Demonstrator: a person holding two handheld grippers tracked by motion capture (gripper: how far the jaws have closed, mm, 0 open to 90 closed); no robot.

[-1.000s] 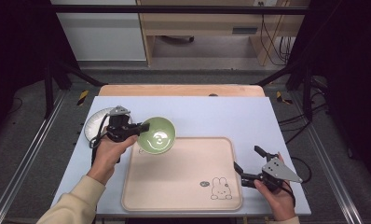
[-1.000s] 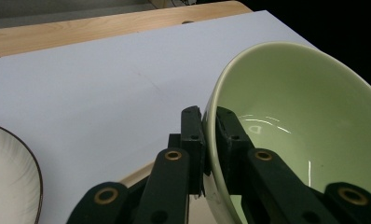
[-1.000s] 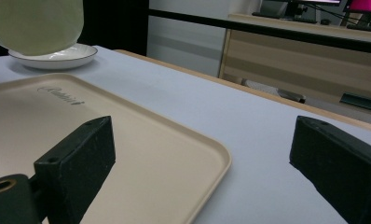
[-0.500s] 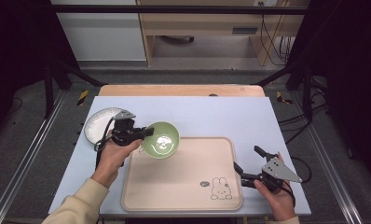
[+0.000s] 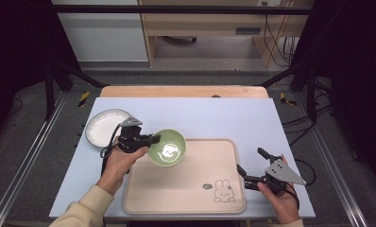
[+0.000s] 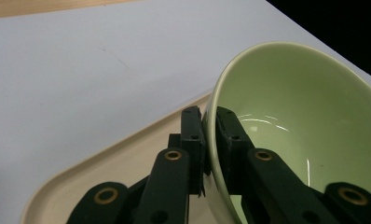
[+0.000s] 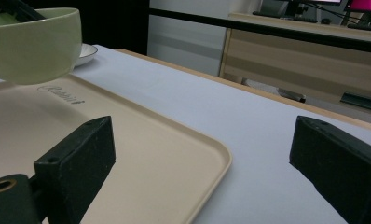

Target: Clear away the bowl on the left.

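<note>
A green bowl (image 5: 167, 148) hangs just above the near-left corner of the beige tray (image 5: 195, 198). My left gripper (image 5: 154, 139) is shut on its rim, one jaw inside and one outside, as the left gripper view shows on the bowl (image 6: 305, 126) over the tray (image 6: 127, 163). My right gripper (image 5: 250, 163) rests open at the tray's right edge with nothing between its jaws. In the right gripper view the bowl (image 7: 34, 44) floats over the tray (image 7: 127, 154) at the far left.
A white plate (image 5: 103, 125) lies on the pale blue tabletop (image 5: 214, 116) left of the bowl; its edge (image 7: 85, 52) peeks out behind the bowl. A rabbit drawing (image 5: 223, 190) marks the tray's near-right corner. A wooden board (image 5: 186, 91) borders the table's far side.
The left gripper has carried the green bowl to the right and slightly down, from beside the white plate to over the tray's corner. The right gripper has stayed put.
</note>
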